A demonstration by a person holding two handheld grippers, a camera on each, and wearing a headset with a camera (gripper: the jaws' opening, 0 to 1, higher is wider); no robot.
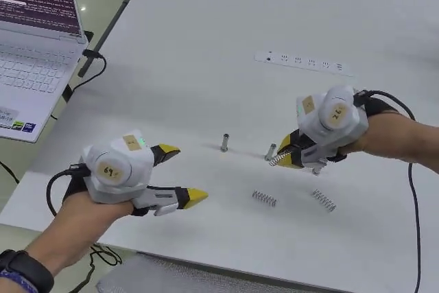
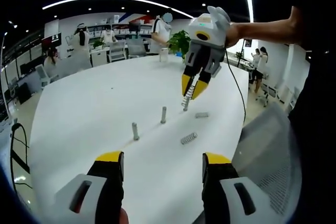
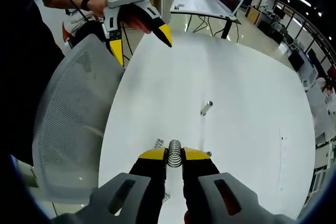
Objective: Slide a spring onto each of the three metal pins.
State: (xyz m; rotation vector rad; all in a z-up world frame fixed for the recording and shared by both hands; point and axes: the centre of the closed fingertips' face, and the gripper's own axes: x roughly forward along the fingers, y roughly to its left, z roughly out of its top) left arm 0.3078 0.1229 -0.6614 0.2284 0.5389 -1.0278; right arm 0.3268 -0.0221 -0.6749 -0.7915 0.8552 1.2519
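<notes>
**Right gripper pinches a spring**

Head view: right gripper (image 1: 285, 156) clamps a spring (image 1: 277, 160) just beside the middle pin (image 1: 270, 151). Loose springs (image 1: 264, 199) lie toward 6 o'clock.
Left gripper view: left gripper (image 2: 163, 160) gapes wide, holding nothing.
Right gripper view: far pin (image 3: 206, 108) at 12 o'clock.

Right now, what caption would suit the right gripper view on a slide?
Right tongs pinch a spring over the white table, a pin ahead, the left tongs open beyond.

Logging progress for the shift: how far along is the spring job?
Nothing done yet: the first pin and second pin stand bare. In hand: the right tongs grip one spring. To do: a loose spring and second loose spring lie on the table; the left tongs are open, empty.
</notes>
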